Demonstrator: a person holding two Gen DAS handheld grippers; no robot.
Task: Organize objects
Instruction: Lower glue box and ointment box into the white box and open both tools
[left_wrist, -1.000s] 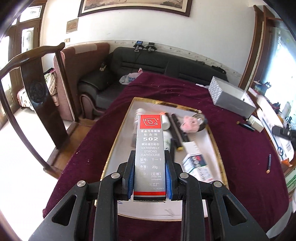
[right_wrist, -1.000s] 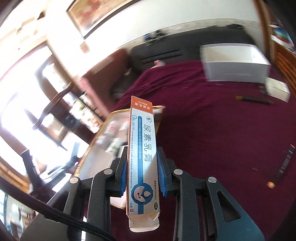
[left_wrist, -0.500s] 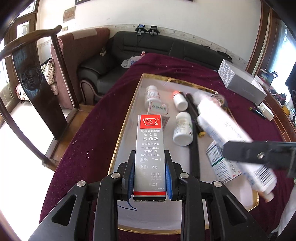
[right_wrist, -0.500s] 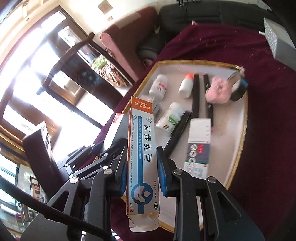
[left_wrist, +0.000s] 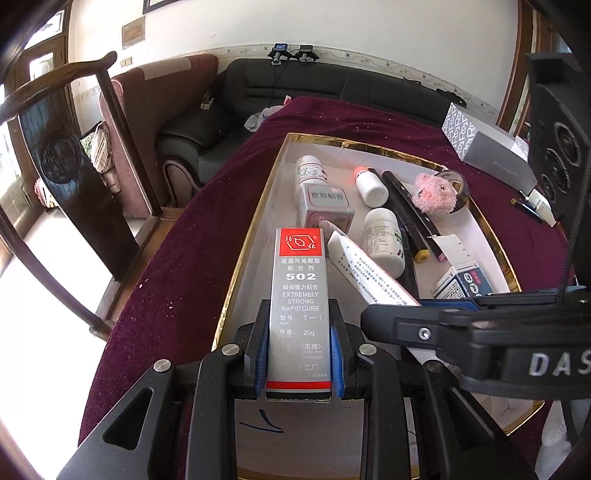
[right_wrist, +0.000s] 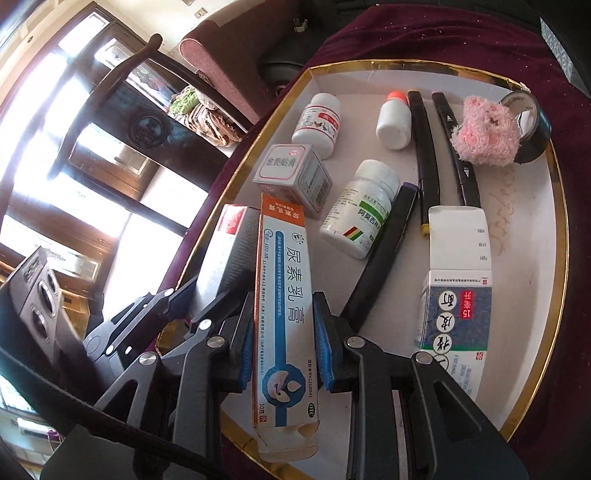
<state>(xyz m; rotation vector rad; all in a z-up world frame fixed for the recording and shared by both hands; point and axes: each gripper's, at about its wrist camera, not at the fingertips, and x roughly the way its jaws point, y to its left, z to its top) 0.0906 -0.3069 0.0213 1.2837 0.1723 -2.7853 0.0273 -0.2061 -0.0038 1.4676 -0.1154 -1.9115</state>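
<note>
Gold-rimmed white tray (right_wrist: 557, 206) on the maroon cloth already holds most of the lot: white pill bottles (right_wrist: 360, 210), black marker pens (right_wrist: 424, 155), a pink fluffy toy (right_wrist: 484, 134), a flat blue-and-white carton (right_wrist: 456, 291). You have two items left in hand. Your left gripper (left_wrist: 299, 350) pinches the silver 502 glue box (left_wrist: 300, 295); your right gripper (right_wrist: 284, 332) pinches the white-and-blue ointment carton (right_wrist: 284, 306). Both hover above the tray's near left corner, likely awaiting placement.

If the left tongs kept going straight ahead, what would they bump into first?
Probably the small pink-and-white box lying in the tray, just beyond the tip of the 502 glue box held by the left tongs; depth is uncertain.
</note>
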